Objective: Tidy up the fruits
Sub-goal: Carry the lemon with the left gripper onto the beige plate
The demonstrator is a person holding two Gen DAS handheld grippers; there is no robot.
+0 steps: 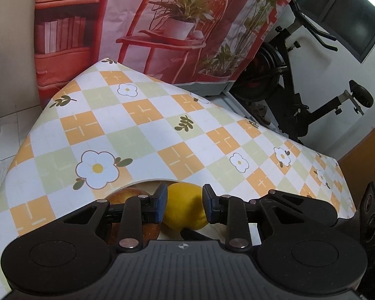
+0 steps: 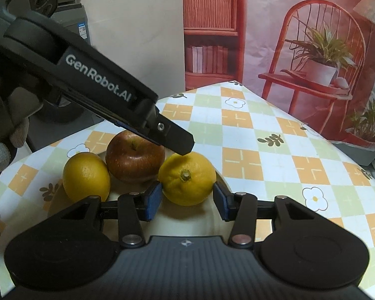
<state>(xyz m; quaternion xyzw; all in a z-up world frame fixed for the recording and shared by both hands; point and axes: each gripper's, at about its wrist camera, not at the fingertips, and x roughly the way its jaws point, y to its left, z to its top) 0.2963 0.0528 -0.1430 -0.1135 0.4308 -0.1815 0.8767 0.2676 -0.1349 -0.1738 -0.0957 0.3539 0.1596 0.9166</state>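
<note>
Lemon [image 2: 186,178] sits between my right gripper [image 2: 186,198] fingers, spread either side, contact unclear. My left gripper [image 1: 185,203] pinches same lemon [image 1: 185,206] from above. Behind it: red apple [image 2: 135,158], second lemon [image 2: 86,176], all on pale plate [image 2: 177,222]. Checked tablecloth [image 2: 262,150] beyond.

My left wrist camera sits low and close over the plate [image 1: 147,183] near the table's [image 1: 142,130] front edge, facing the far corner and the printed backdrop [image 1: 162,25]. My right wrist camera looks from slightly higher, I think, toward that same corner. The 2 views share the lemon [image 1: 185,207] [image 2: 187,177], the apple [image 1: 127,197] [image 2: 135,160], the checked tabletop and the backdrop's red chair.
</note>
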